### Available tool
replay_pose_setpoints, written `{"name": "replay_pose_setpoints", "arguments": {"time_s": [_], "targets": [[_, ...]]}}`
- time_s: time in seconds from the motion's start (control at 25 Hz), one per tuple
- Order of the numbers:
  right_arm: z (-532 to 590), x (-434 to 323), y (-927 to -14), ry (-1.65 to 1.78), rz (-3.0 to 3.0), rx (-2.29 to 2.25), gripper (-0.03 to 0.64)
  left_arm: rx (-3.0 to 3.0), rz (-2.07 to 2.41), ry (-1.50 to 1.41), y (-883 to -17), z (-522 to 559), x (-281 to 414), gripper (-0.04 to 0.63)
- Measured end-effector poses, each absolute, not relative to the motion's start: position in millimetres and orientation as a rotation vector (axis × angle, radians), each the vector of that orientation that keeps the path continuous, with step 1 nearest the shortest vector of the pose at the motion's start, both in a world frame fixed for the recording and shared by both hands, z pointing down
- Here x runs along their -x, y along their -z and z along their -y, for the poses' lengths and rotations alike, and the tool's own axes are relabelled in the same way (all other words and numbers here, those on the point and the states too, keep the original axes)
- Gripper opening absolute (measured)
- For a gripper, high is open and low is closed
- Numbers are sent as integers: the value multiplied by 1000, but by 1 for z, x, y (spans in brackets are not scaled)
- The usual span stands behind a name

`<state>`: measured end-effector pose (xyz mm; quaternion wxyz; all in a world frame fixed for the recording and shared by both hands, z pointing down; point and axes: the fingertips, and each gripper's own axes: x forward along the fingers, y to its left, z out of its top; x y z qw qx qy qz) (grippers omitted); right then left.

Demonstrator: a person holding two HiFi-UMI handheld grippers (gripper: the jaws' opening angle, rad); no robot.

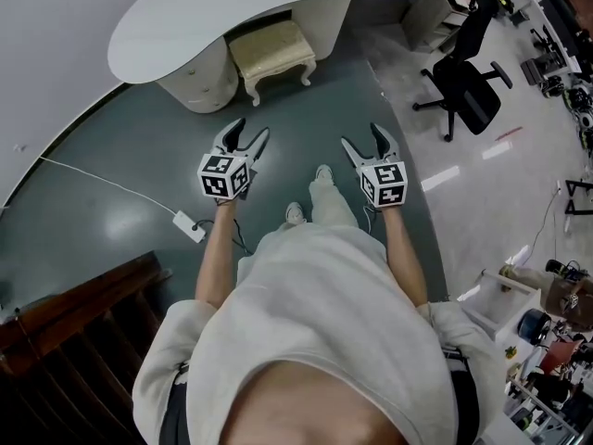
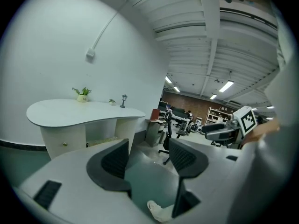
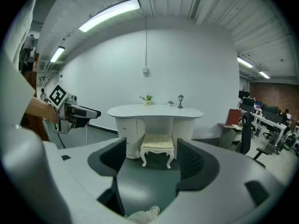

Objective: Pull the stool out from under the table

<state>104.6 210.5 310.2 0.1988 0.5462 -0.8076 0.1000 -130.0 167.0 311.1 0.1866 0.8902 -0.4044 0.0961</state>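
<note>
The left gripper (image 1: 250,131) hangs with its jaws released and nothing between them, well apart from the white surface (image 1: 176,21). The stool (image 1: 271,52) stands tucked partly beneath that surface, beside its drawer pedestal, with neither gripper touching it. The right gripper (image 1: 360,135) is likewise spread and empty, aimed at the stool. No part of the pull looks done: approach, grasp and drag outward all remain.

The head view looks steeply down on the bench (image 1: 232,7) from well back, while both gripper views face it level, sharing it.
</note>
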Motion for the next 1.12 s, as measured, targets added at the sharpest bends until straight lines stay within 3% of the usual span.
{"name": "replay_pose_setpoints", "arguments": {"time_s": [0.6, 1.12], "targets": [[-98, -151, -345, -367, 2277, -1445, 330, -2433, 1147, -364, -340, -63, 81, 265], [48, -237, -396, -440, 2293, -1242, 330, -2258, 1227, -463, -398, 40, 13, 265]]}}
